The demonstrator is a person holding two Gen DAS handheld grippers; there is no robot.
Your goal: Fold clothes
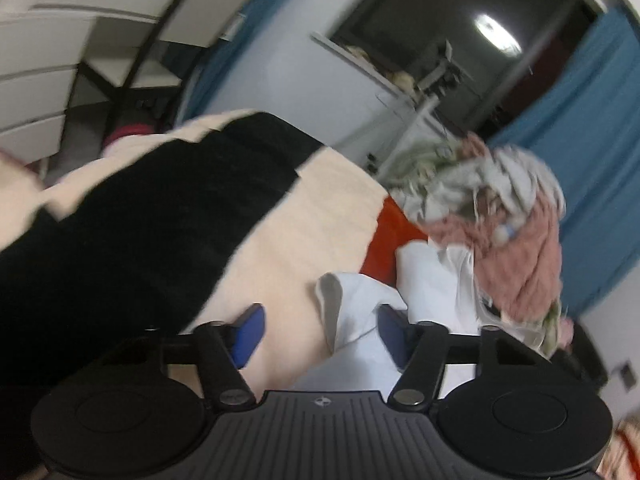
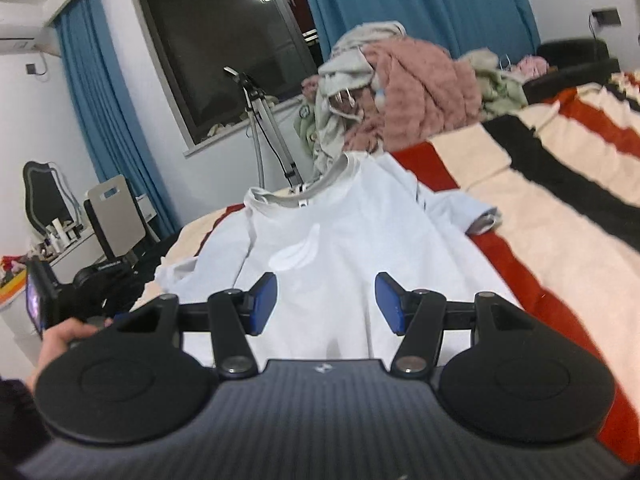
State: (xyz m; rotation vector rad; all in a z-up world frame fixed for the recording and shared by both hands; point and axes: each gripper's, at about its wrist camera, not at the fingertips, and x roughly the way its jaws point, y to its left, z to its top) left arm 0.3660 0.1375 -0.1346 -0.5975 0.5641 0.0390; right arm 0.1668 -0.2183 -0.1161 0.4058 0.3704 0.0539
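Left gripper (image 1: 318, 332) comes first: its blue fingers (image 1: 250, 330) are apart and hold nothing, though a flap of the white shirt (image 1: 428, 272) lies right by one finger. It tips sideways over the striped blanket (image 1: 288, 236). Right gripper (image 2: 326, 304) hangs low over the white shirt (image 2: 340, 232), fingers apart, nothing pinched. The shirt lies spread on the blanket in front of the clothes pile (image 2: 400, 92). I think each gripper should pinch one edge flat, then lift both together, slowly, so the fold stays neat.
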